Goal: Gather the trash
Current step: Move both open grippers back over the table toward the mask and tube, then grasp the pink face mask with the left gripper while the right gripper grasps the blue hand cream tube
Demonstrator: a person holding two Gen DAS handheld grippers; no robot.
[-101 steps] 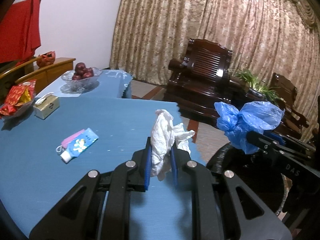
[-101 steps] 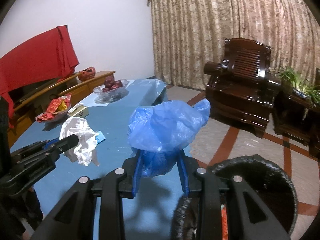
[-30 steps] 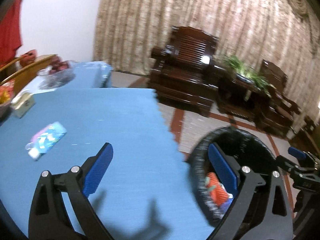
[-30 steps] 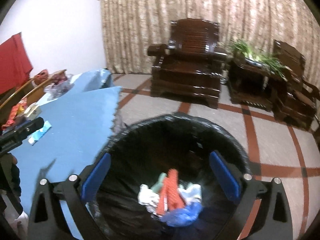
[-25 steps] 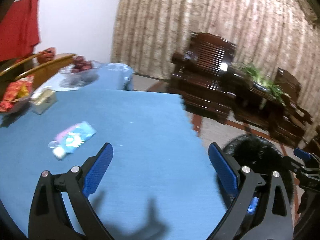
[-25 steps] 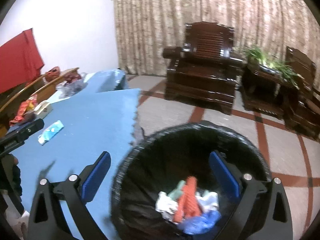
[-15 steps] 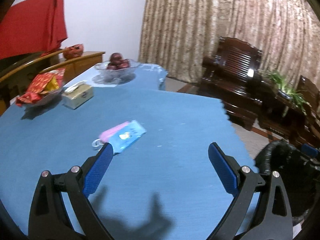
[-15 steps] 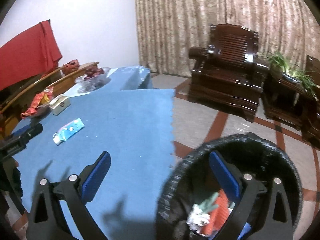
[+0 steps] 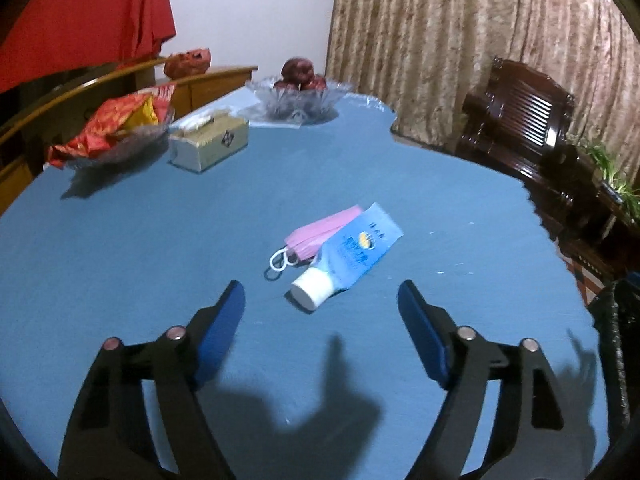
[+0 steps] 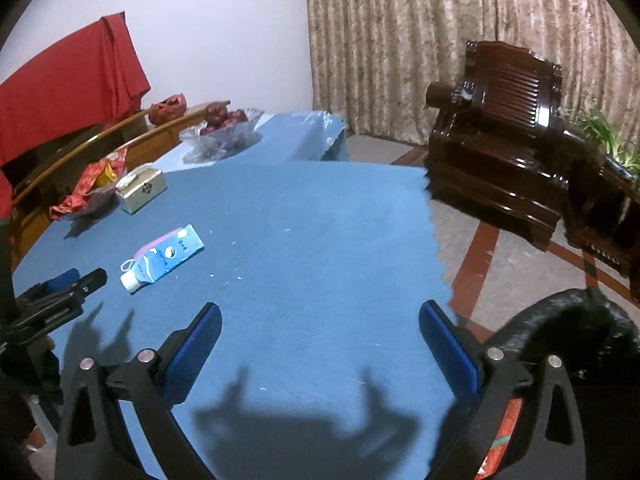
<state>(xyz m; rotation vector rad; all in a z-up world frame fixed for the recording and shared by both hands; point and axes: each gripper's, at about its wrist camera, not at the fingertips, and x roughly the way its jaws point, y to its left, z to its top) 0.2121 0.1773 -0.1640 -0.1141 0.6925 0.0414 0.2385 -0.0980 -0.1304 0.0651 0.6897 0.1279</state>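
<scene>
A blue tube with a white cap (image 9: 349, 254) lies on the blue tablecloth (image 9: 160, 240), partly on top of a pink face mask (image 9: 320, 230) with white loops. My left gripper (image 9: 322, 310) is open and empty, just short of the tube. My right gripper (image 10: 320, 328) is open and empty over the table's near right part; the tube (image 10: 164, 258) lies far to its left. The left gripper (image 10: 68, 284) shows at the left edge of the right wrist view. The black-lined trash bin (image 10: 576, 332) stands on the floor at the right.
A tissue box (image 9: 208, 142), a dish of red and yellow wrappers (image 9: 116, 128) and a glass fruit bowl (image 9: 298, 94) stand at the table's far side. A dark wooden armchair (image 10: 500, 128) and a plant stand beyond the table edge. The table's right edge is scalloped.
Both grippers let go of their bags over the bin, then swung left from the bin back over the table. The left gripper has come close to the tube and mask.
</scene>
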